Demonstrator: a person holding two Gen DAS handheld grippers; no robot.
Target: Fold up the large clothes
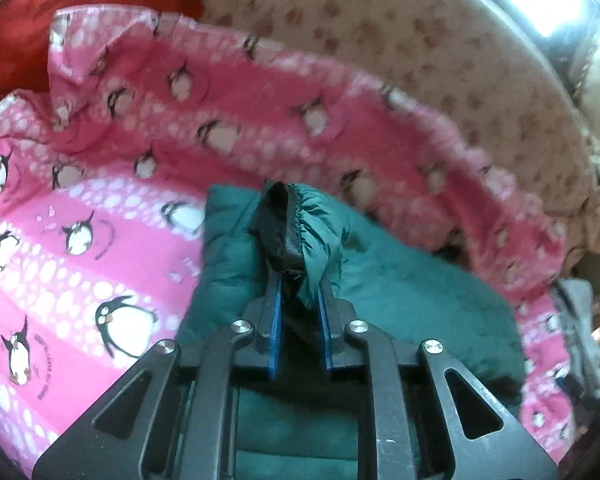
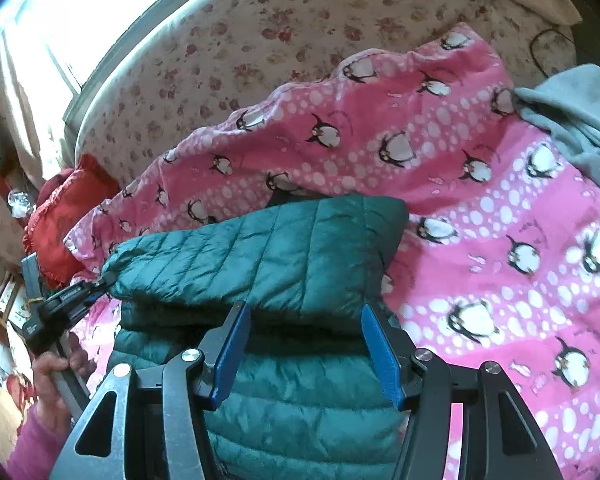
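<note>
A dark green quilted puffer jacket (image 2: 268,256) lies folded over on a pink penguin blanket (image 2: 480,208). My left gripper (image 1: 298,276) is shut on the jacket's gathered black-edged cuff or hem (image 1: 288,224), with the rest of the jacket (image 1: 412,304) below it. In the right wrist view the left gripper (image 2: 100,284) pinches the jacket's left corner. My right gripper (image 2: 306,316) is open, its blue pads (image 2: 234,348) on either side of the jacket's folded edge, just above it.
The blanket (image 1: 80,240) covers a bed with a floral sheet (image 2: 260,40). A red frilled cushion (image 2: 68,216) lies at the left, a grey garment (image 2: 580,120) at the right. A bright window (image 2: 80,12) is beyond the bed.
</note>
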